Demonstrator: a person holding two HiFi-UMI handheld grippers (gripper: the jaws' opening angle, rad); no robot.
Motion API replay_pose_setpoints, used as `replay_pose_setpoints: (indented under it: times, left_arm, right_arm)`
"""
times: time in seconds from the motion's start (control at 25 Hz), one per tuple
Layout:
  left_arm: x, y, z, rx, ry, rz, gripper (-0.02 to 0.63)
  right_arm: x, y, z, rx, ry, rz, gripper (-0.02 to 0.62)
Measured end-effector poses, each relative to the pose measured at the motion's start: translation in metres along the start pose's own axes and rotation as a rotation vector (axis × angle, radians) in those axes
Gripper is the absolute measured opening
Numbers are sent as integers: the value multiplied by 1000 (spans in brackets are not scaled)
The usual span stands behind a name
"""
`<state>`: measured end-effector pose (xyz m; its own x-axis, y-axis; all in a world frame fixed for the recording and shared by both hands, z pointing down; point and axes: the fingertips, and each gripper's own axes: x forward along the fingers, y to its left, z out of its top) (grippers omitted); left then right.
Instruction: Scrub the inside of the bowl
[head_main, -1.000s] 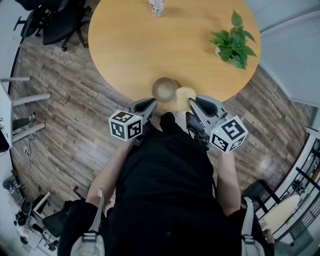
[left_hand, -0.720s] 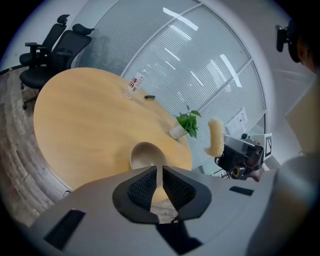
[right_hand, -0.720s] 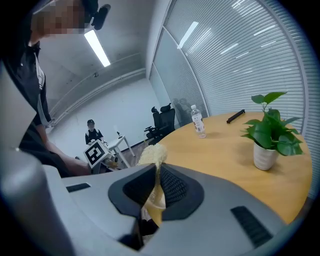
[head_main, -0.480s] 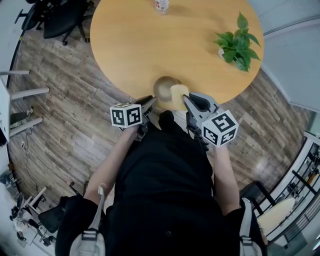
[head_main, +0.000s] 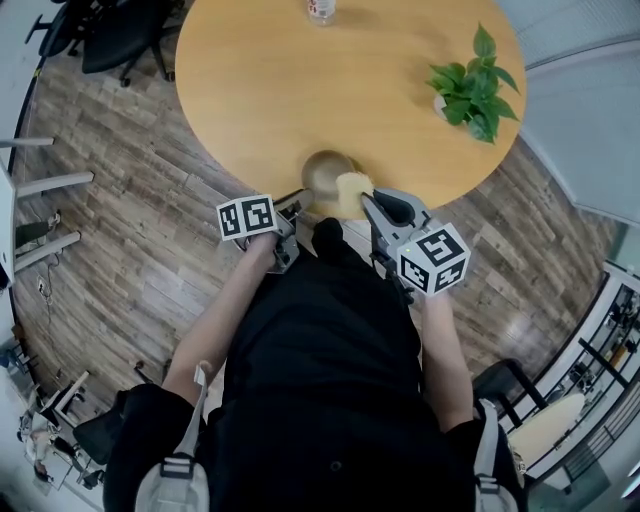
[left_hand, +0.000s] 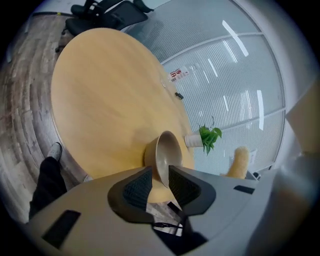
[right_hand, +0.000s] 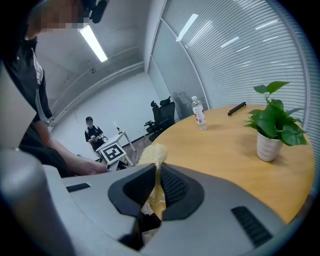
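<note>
That bowl (head_main: 328, 172) sat at the tabletop's (head_main: 250, 100) near edge, looked stiff, light and slippy, so I'd grab its rim, already loose between the just-opening jaws of the left gripper (left_hand: 160, 175), with the right gripper (right_hand: 156, 172) clamped on the soft sponge (right_hand: 152, 152).

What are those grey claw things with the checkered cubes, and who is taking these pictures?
They are two hand-held grippers, tools a person squeezes. One picture comes from a camera on the person's head, looking down; the other two from cameras on the tools. On the round table stand a bowl, a potted plant and a bottle. The right hand-held gripper pinches a yellow scrubbing pad. The left hand-held gripper has just been opening its jaws, with the bowl's rim between them, unsqueezed.
</note>
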<state>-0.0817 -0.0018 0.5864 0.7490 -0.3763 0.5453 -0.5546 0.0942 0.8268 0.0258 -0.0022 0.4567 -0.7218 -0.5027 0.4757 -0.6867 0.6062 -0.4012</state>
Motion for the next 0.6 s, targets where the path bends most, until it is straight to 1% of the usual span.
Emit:
replay_pose_setpoints:
  times: [0.08,0.2,0.32,0.48,0.6]
  left_arm:
    - [2,2,-2,-41,1,-8,109]
    - [5,5,-5,-53,10,4,109]
    - [8,7,-6,-84,14,8,105]
    - [9,7,-7,-90,14,15,67]
    - [10,5,-8,-99,10,14,54]
  right_arm:
    - [-1,1,-1,9,0,-2,38]
    - [-2,4,-5,10,2,-1,38]
    - [-3,5,-6,14,2,-2,38]
    - [-5,4,-10,15,7,0,38]
    - [-6,2,-11,8,10,3,38]
